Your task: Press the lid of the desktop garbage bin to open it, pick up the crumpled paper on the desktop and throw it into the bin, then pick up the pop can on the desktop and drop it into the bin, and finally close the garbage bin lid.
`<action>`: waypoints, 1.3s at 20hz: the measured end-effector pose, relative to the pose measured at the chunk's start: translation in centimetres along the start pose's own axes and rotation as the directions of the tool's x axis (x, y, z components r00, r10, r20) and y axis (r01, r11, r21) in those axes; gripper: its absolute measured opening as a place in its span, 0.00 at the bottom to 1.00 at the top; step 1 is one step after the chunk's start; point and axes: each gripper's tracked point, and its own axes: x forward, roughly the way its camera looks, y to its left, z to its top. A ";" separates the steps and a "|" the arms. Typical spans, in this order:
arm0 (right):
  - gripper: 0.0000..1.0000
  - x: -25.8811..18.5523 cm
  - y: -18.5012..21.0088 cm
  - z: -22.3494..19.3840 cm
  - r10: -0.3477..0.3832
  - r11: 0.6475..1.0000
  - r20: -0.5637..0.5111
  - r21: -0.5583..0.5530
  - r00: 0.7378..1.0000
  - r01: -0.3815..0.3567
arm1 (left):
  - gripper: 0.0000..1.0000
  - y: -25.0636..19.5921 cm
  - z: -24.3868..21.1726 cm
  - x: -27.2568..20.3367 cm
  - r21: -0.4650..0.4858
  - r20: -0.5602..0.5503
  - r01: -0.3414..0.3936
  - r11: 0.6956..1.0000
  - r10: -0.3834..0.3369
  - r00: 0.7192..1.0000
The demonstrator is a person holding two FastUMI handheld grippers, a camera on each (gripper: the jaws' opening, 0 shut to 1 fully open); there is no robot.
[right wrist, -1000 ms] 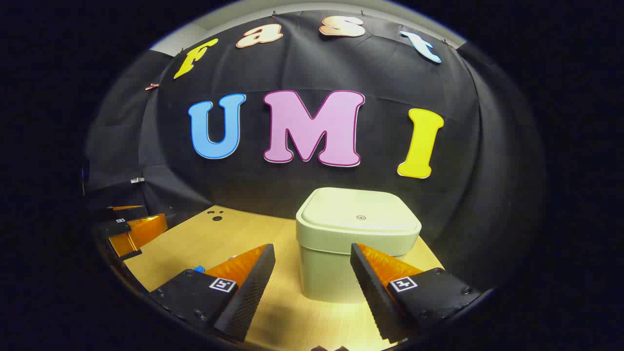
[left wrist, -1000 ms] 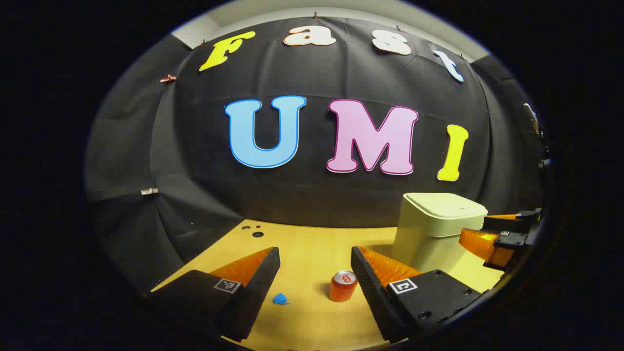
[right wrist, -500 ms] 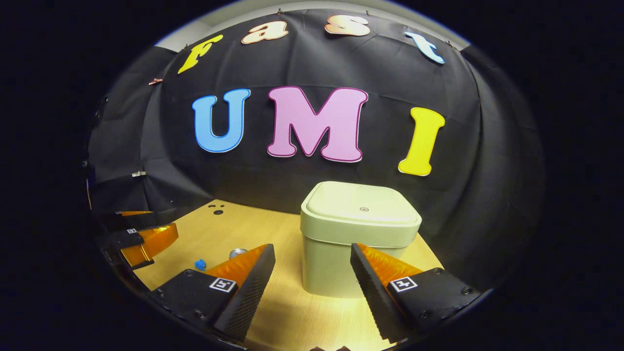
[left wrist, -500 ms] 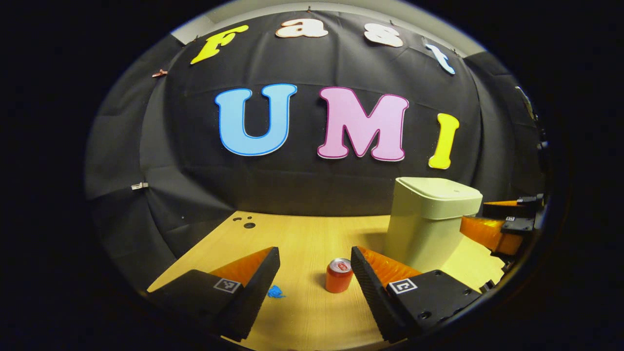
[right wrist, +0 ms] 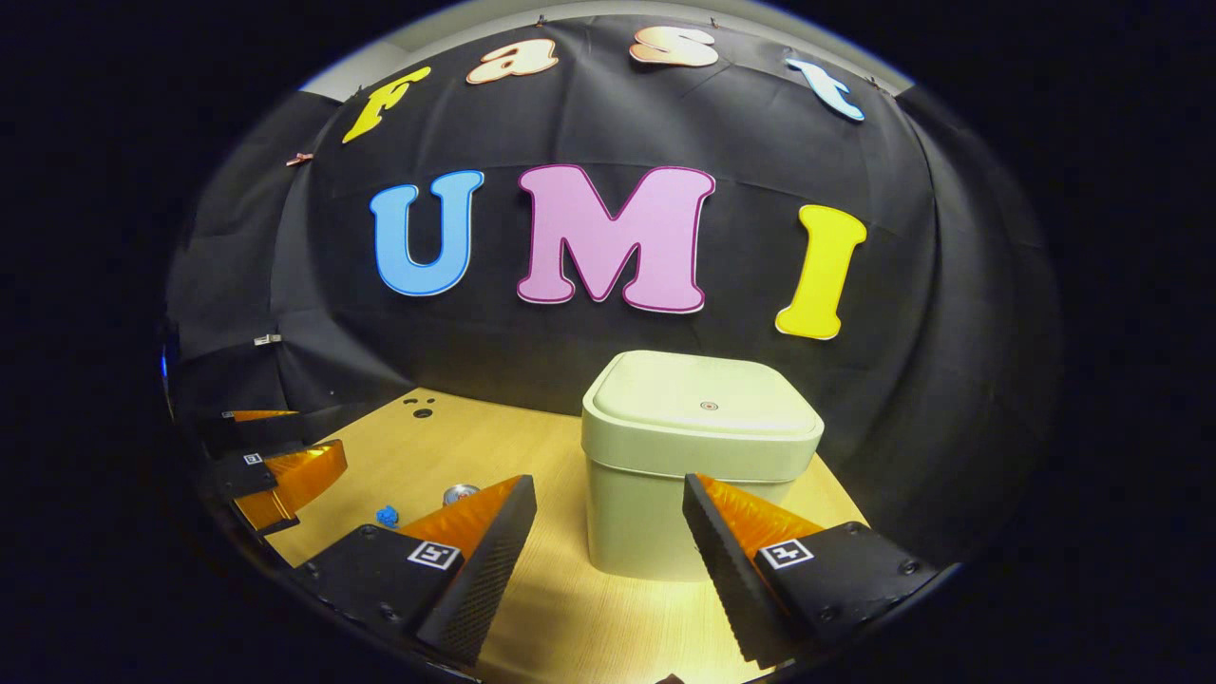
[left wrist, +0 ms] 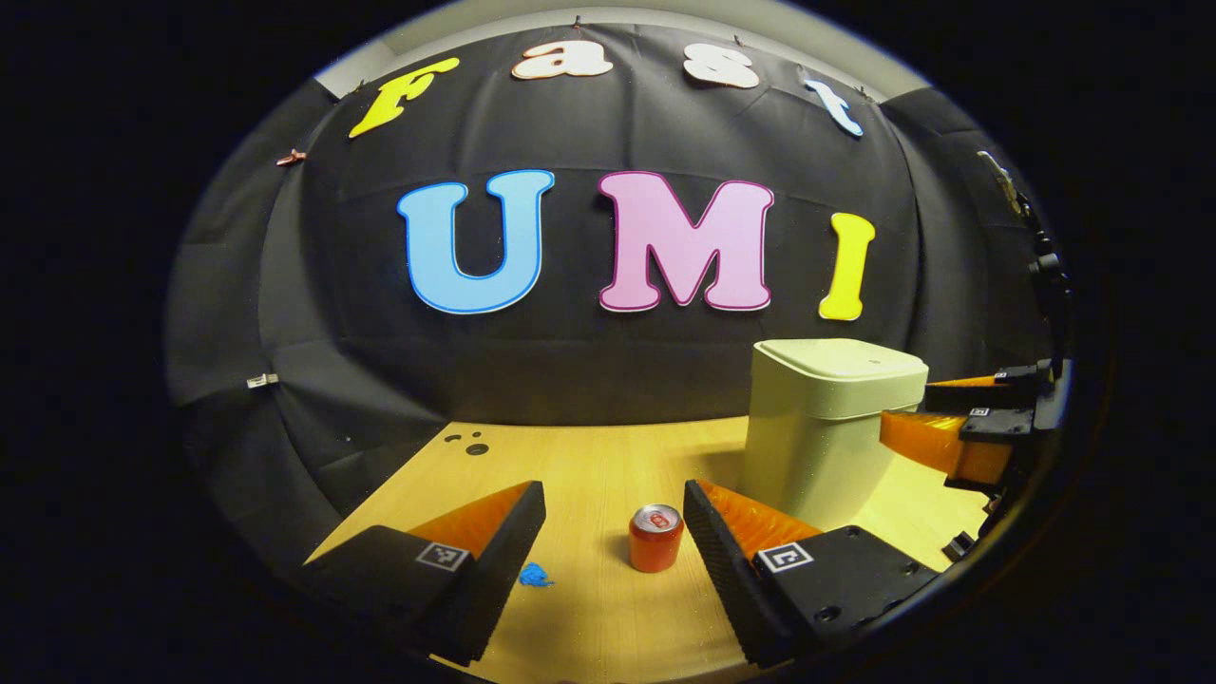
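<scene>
A pale green garbage bin [right wrist: 698, 456] stands on the wooden desktop with its lid [right wrist: 701, 394] down. My right gripper [right wrist: 608, 494] is open, held in front of the bin, a little short of it. In the left gripper view the bin [left wrist: 826, 427] is at the right, and a red pop can [left wrist: 655, 537] stands upright on the desk between my open left gripper's [left wrist: 613, 499] fingers, farther off. A small blue crumpled paper [left wrist: 535, 575] lies to the can's left. The right gripper view has the can's top [right wrist: 461, 493] and the paper [right wrist: 387, 516] at the left.
The wooden desktop [left wrist: 589, 465] runs back to the black cloth wall. Dark holes [left wrist: 472, 445] mark its far left corner. The other gripper [left wrist: 959, 432] shows beside the bin in the left gripper view, and at the far left [right wrist: 275, 465] in the right gripper view.
The left gripper view has swung a little to the right and dropped, so the can and bin sit higher and more to the left. The right gripper has drawn back slightly from the bin.
</scene>
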 end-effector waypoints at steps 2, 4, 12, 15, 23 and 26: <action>0.98 0.1 0.0 0.0 -0.004 1.000 -0.001 -0.011 1.000 0.004 | 0.95 0.3 -0.1 0.1 -0.005 -0.005 -0.009 1.000 0.009 1.000; 0.98 0.1 0.2 0.4 0.001 1.000 0.011 -0.017 1.000 -0.001 | 0.94 0.2 -0.3 0.2 -0.008 -0.010 -0.006 1.000 0.006 1.000; 0.58 1.6 1.2 0.5 0.050 0.999 -0.001 0.013 0.999 -0.050 | 0.94 1.4 0.1 0.1 0.010 0.007 -0.045 0.999 0.045 0.999; 0.39 2.0 0.3 0.1 0.013 1.000 -0.026 0.017 1.000 -0.013 | 0.94 1.5 0.0 0.2 0.012 0.006 -0.051 0.999 0.051 0.999; 0.05 1.6 0.2 0.3 0.037 0.999 -0.034 0.040 0.999 -0.036 | 0.94 1.5 -0.6 0.0 0.008 0.008 -0.047 0.999 0.047 0.999; 0.05 1.8 0.7 0.4 0.081 0.996 -0.054 0.039 0.995 -0.079 | 0.95 1.2 -0.6 -0.2 0.019 0.007 -0.042 0.999 0.042 0.999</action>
